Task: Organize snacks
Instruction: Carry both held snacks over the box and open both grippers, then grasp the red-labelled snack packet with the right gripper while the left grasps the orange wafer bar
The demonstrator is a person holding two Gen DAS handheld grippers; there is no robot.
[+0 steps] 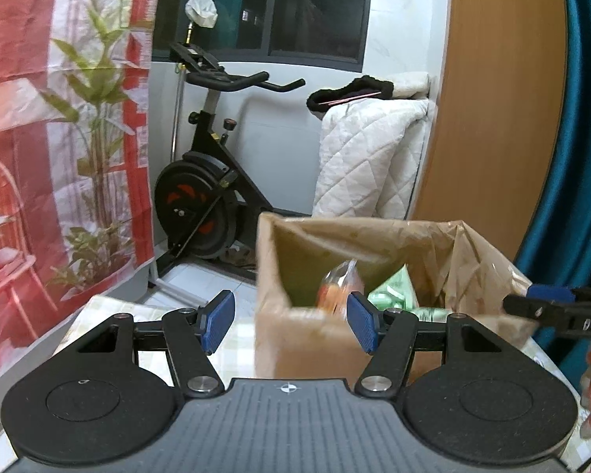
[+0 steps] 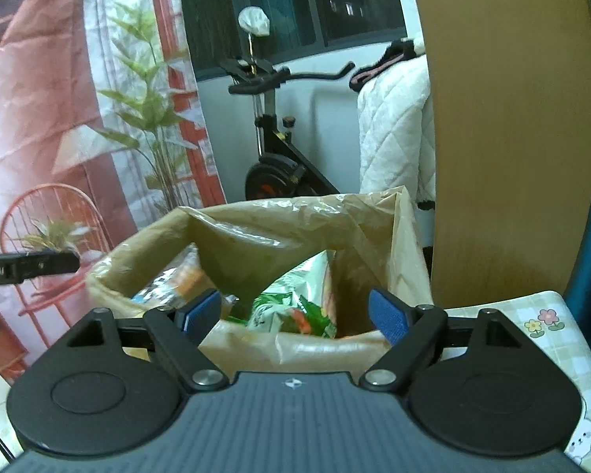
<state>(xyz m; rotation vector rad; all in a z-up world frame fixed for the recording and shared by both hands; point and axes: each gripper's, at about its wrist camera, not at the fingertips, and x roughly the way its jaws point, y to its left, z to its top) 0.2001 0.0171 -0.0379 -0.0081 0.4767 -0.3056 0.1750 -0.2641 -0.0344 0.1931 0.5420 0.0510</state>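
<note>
A cardboard box (image 1: 295, 335) lined with a brown plastic bag (image 2: 256, 228) stands on the table in front of both grippers. Inside it lie a green-and-white snack packet (image 2: 295, 307) and a clear packet with orange contents (image 1: 337, 285), blurred, just past my left gripper's right pad. The green packet also shows in the left wrist view (image 1: 394, 291). My left gripper (image 1: 289, 321) is open and empty at the box's near left corner. My right gripper (image 2: 295, 313) is open and empty over the box's near rim. The right gripper's finger shows at the box's right edge (image 1: 551, 307).
The table has a pale checked cloth with flower prints (image 2: 551, 339). An exercise bike (image 1: 205, 189) and a white quilt (image 1: 370, 157) stand behind. A red printed backdrop (image 1: 59, 138) hangs at the left, a wooden panel (image 2: 512, 138) and a teal curtain (image 1: 571, 157) at the right.
</note>
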